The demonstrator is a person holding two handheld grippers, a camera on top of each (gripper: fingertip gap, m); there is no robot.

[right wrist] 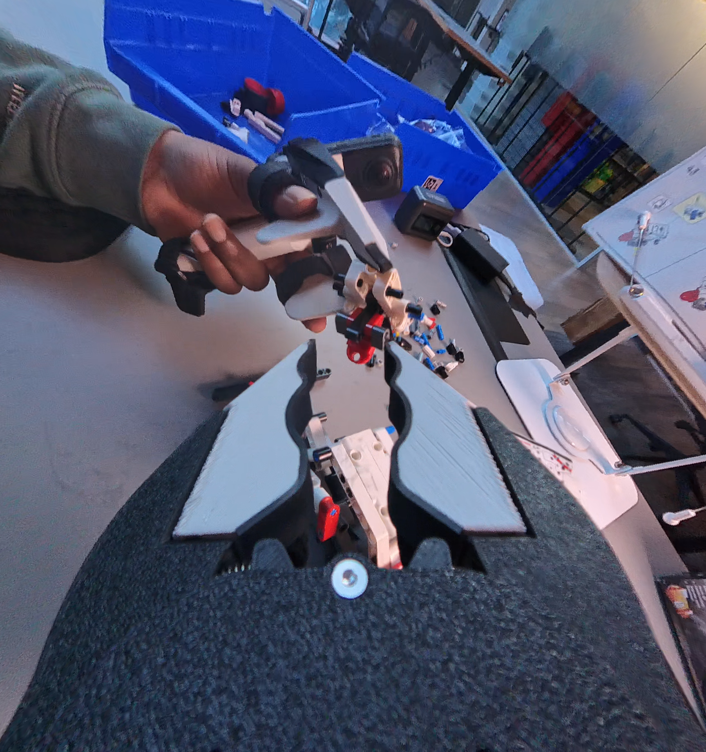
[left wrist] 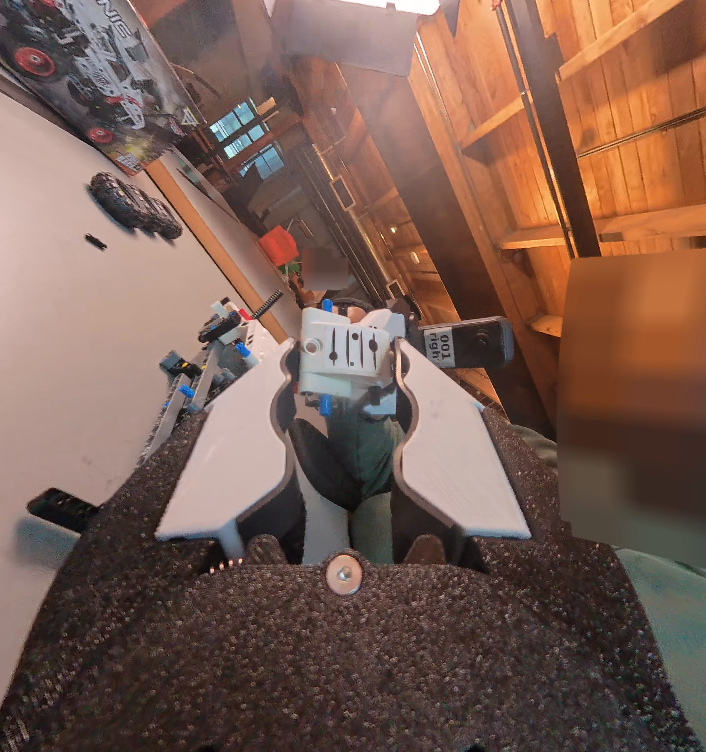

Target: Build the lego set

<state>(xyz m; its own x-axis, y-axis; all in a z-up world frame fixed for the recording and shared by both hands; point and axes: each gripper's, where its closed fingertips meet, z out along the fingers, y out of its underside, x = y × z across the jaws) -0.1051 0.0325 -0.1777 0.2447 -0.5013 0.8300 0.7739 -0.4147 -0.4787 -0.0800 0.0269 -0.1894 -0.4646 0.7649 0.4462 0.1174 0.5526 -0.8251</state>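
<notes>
Left wrist view: left gripper [left wrist: 345, 358] clamps white sub-assembly [left wrist: 339, 358], raised off table [left wrist: 58, 325]; tyres [left wrist: 135, 207] and box [left wrist: 86, 77] seen only here. Right wrist view: right gripper [right wrist: 351, 358] jaws apart, holding nothing; chassis [right wrist: 363, 480] on table under fingers; loose pins [right wrist: 432, 337], blue bins [right wrist: 205, 61], manual [right wrist: 689, 244] seen only here.

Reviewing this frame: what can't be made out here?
Right view: chassis, mostly hidden behind the right tongs.
Right view: loose pins, too small and blurred to count.
Left view: tyres, blurred; count unclear.
Left view: box, cut off by the top edge.
Left view: subassembly in the left tongs; its far side is hidden.
</notes>
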